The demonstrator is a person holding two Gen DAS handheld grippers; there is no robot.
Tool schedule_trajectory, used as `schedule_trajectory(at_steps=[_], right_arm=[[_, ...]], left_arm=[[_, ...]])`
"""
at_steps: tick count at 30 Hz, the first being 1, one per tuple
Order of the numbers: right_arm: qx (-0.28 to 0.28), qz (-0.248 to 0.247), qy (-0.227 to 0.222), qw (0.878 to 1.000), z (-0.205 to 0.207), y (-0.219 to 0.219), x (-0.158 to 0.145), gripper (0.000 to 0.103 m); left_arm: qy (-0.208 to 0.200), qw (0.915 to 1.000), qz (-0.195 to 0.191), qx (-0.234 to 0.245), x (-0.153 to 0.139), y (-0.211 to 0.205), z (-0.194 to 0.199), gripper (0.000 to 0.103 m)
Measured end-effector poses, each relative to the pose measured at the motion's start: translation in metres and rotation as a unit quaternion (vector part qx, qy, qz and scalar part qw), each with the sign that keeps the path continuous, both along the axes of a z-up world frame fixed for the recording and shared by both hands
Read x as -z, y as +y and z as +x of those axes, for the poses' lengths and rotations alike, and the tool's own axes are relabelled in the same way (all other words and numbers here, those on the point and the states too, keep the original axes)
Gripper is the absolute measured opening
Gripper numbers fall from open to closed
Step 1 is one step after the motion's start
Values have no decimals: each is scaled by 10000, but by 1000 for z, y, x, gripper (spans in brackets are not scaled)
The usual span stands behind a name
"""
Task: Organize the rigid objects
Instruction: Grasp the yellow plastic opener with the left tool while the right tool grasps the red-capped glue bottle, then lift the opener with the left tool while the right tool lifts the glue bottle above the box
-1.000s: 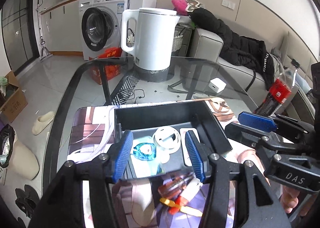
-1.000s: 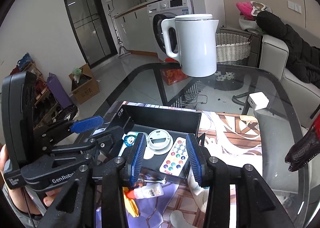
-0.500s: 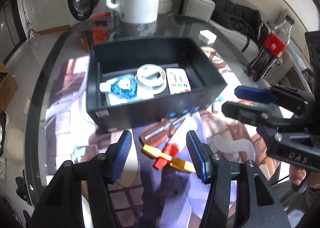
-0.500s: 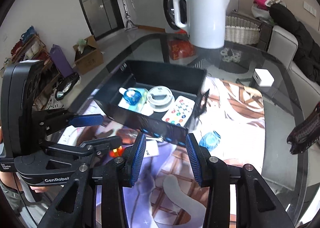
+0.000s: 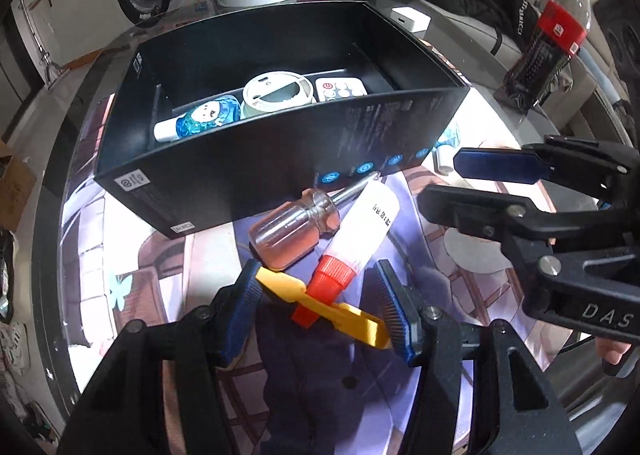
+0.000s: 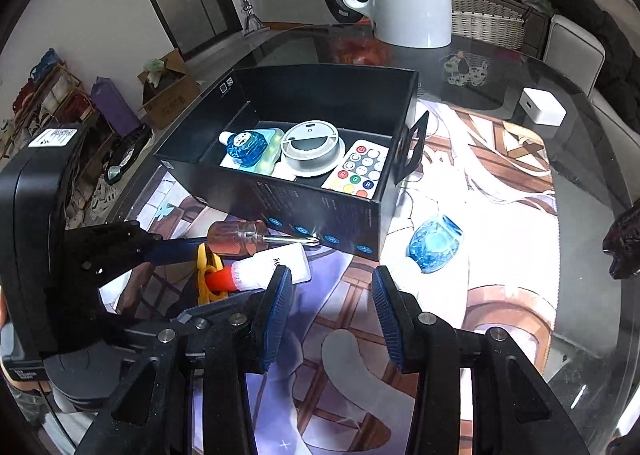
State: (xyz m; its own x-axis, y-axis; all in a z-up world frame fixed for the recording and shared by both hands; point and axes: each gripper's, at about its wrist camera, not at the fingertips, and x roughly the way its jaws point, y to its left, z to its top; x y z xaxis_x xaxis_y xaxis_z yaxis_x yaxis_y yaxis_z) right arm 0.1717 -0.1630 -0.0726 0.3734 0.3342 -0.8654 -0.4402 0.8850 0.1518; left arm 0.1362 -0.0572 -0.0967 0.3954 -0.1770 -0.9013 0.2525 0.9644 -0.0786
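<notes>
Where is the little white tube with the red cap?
The white tube with the red cap lies on the mat before the black box, beside the clear-handled screwdriver, across a yellow plastic strip.

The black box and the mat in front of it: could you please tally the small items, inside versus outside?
Inside the black box: 3 (blue bottle, round white device, remote)
Outside: 4 (screwdriver, red-capped tube, yellow clip, blue bottle)
Total: 7

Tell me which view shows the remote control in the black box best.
The right wrist view: the remote control lies fully visible, coloured buttons included. In the left wrist view the near wall of the black box hides all but its top end.
</notes>
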Motion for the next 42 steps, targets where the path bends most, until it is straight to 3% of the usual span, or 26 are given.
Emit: schedule_trajectory(at_steps=[4, 10, 13, 21, 23, 25, 27, 31, 33, 35, 36, 40, 42], right_arm=[[21, 82, 78, 9999, 4, 12, 5, 42], [37, 35, 100, 9999, 10, 39, 14, 43], [-17, -94, 65, 9999, 12, 50, 17, 43], [-259, -534, 235, 9980, 1, 45, 25, 44], [-245, -389, 189, 9988, -3, 39, 19, 44], [-457, -77, 105, 9989, -9, 38, 7, 44], [-730, -63, 55, 9973, -17, 46, 0, 44], [-1142, 137, 338, 9928, -34, 67, 4, 43], [-1311, -12, 384, 9906, -42, 76, 12, 43], [-1391, -233, 418, 9891, -48, 84, 21, 36], [-1392, -326, 425, 9888, -51, 85, 25, 26], [-1327, -430, 384, 9895, -52, 79, 23, 21], [-1232, -476, 331, 9907, -51, 68, 22, 21]], left_arm=[[20, 9999, 121, 36, 1, 4, -4, 56], [20, 9998, 178, 131, -1, 14, -12, 36], [14, 9997, 200, 152, -1, 21, -16, 33], [60, 9997, 229, 66, -1, 47, -23, 33], [77, 9997, 201, 63, -1, 52, -26, 33], [103, 9998, 172, 46, -1, 55, -27, 33], [114, 9998, 153, 15, -1, 59, -28, 34], [111, 9998, 169, 9, 0, 59, -29, 35], [109, 9998, 155, -18, 0, 61, -28, 35], [119, 9998, 133, -52, 0, 60, -27, 35], [122, 9999, 110, -52, -1, 59, -26, 35], [23, 9997, 232, 9, 1, 50, -23, 50], [36, 9997, 230, 18, 3, 47, -20, 48]])
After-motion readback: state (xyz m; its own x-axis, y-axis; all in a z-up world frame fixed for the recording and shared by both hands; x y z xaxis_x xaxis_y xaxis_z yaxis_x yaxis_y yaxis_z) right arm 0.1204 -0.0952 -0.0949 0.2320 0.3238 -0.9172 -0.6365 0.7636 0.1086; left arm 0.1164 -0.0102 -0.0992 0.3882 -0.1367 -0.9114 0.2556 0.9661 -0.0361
